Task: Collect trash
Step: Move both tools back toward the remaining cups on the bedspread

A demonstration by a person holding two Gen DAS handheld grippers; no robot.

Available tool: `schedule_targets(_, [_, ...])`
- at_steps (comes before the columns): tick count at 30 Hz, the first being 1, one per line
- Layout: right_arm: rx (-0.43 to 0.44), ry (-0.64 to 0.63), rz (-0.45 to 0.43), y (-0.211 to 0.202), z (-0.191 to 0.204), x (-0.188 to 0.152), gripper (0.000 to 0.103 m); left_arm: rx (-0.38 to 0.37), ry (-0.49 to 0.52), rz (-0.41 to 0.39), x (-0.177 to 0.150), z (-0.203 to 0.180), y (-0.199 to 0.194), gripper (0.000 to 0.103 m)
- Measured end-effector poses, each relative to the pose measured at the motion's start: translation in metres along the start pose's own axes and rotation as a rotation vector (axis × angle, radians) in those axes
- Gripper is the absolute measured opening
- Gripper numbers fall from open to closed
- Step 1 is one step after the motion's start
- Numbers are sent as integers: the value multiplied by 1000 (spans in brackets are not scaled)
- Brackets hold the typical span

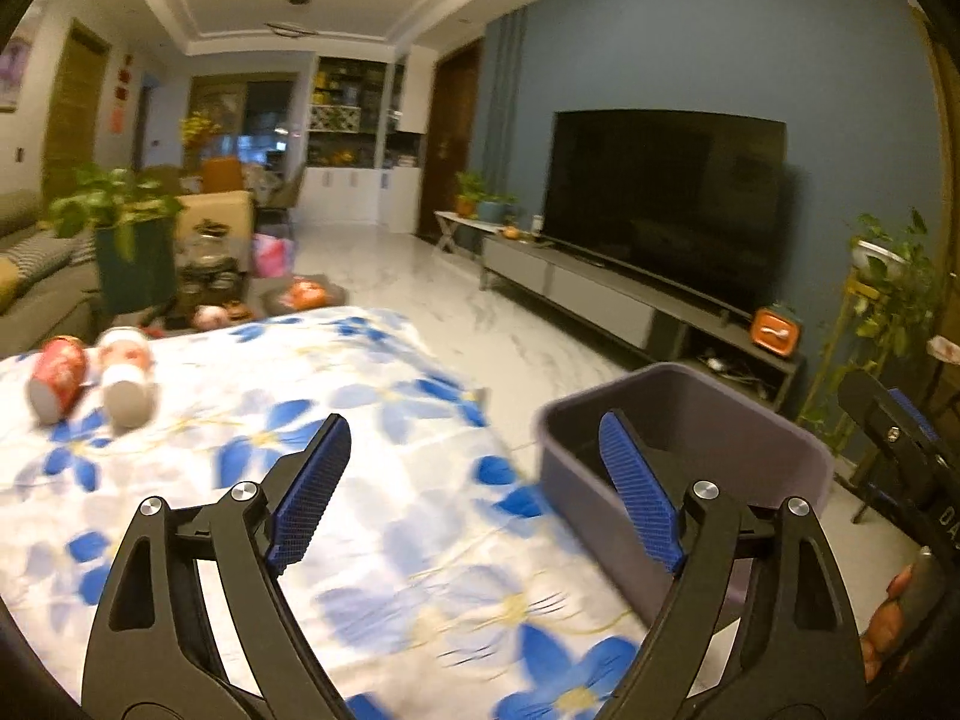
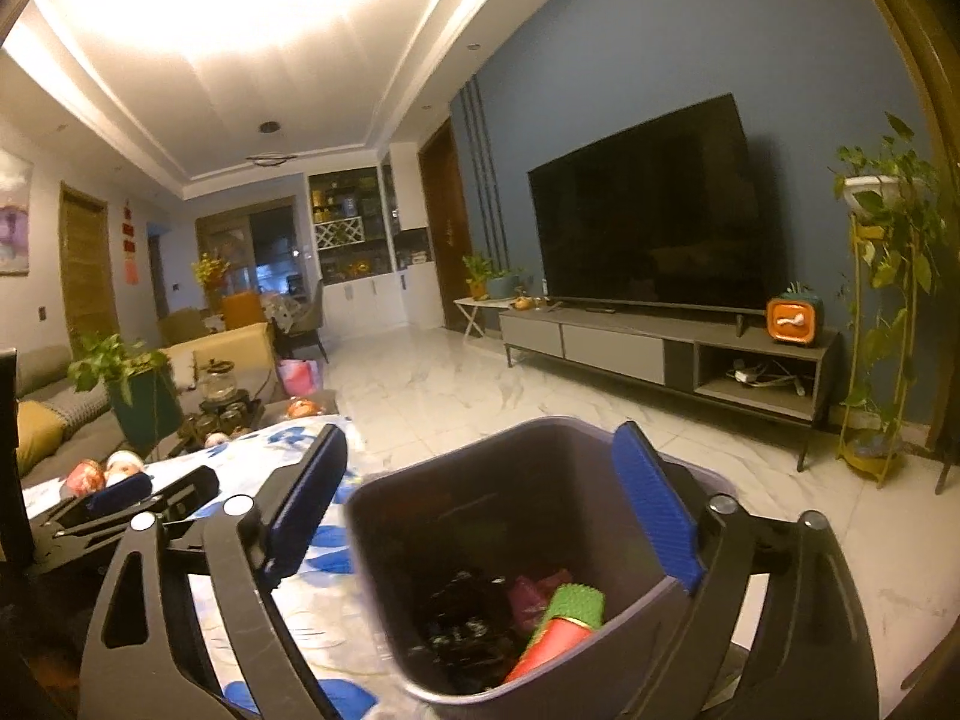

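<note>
A grey trash bin [image 2: 420, 516] stands beside the table with the blue-flower cloth [image 1: 372, 516]; it also shows in the left wrist view [image 1: 720, 420]. Inside lie a red tube with a green cap [image 2: 561, 621], a pink wrapper and dark scraps. My right gripper [image 2: 480, 492] is open and empty above the bin. My left gripper [image 1: 474, 480] is open and empty over the table's right edge. Two red-and-white cans [image 1: 90, 378] lie on the cloth at the far left; they show small in the right wrist view [image 2: 105, 471].
A TV [image 1: 666, 198] on a low grey cabinet [image 1: 600, 294] lines the blue wall. A plant stand [image 2: 882, 312] is at right. A sofa [image 1: 36, 282], a potted plant [image 1: 129, 240] and a cluttered tea table [image 1: 210, 276] lie beyond the table. Marble floor [image 2: 480, 384] between.
</note>
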State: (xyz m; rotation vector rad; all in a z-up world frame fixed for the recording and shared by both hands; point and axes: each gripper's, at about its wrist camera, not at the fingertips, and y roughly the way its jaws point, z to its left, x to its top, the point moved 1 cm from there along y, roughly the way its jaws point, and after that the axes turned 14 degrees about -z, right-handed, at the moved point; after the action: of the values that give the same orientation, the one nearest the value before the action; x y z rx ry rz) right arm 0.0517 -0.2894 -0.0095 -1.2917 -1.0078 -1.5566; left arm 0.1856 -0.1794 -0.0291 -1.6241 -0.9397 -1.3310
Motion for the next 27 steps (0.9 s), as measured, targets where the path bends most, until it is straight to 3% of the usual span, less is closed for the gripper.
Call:
schedule_targets(4, [52, -10, -2, -6, 25, -1, 95, 68, 3, -20, 3, 26, -25, 84])
schedule_targets(18, [176, -55, 6, -15, 98, -5, 97, 241, 4, -64, 14, 94, -80, 87])
schedule_targets(27, [302, -59, 33, 3, 166, -19, 97, 428, -8, -64, 13, 175, -94, 87])
